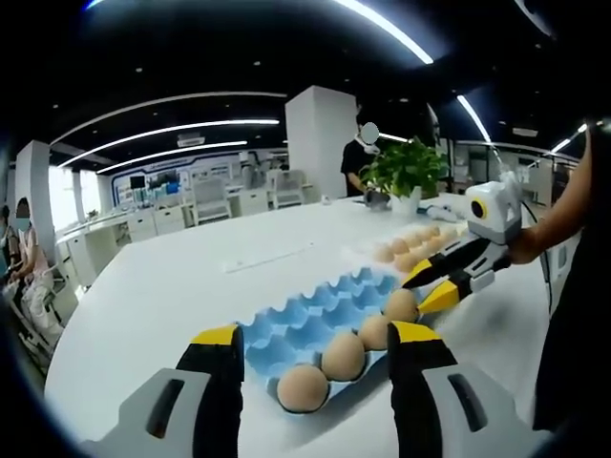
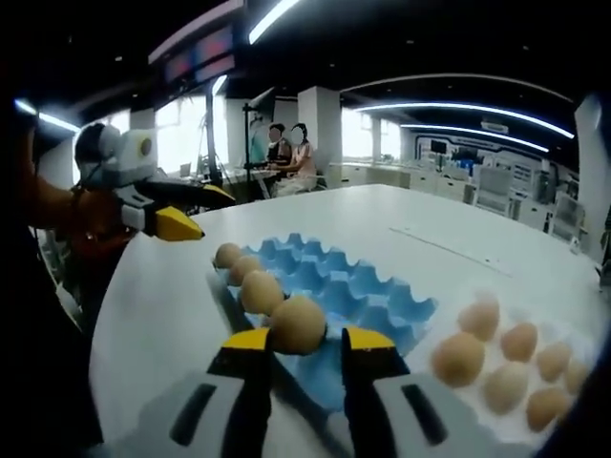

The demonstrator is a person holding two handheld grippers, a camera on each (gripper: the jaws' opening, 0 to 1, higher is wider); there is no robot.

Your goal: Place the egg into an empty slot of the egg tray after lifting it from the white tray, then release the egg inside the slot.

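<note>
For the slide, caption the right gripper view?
Right gripper holding a brown egg over the blue moulded egg tray, three eggs already slotted.

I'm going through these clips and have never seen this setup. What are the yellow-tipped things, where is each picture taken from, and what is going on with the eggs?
There is no robot here: a person holds a two-jaw tool in each hand, and a fisheye camera rides on each one, looking forward along its jaws.

In the left gripper view, the left tool rises from the bottom, jaws apart and holding nothing, above the blue egg tray. The right tool comes in from the right.

In the right gripper view, the right tool has an egg between its yellow tips, at the end of a row of eggs along the blue tray's edge. It looks gripped, though I cannot rule out that it already sits in a slot.

More eggs lie in the white tray beside it, all on a white table.
</note>
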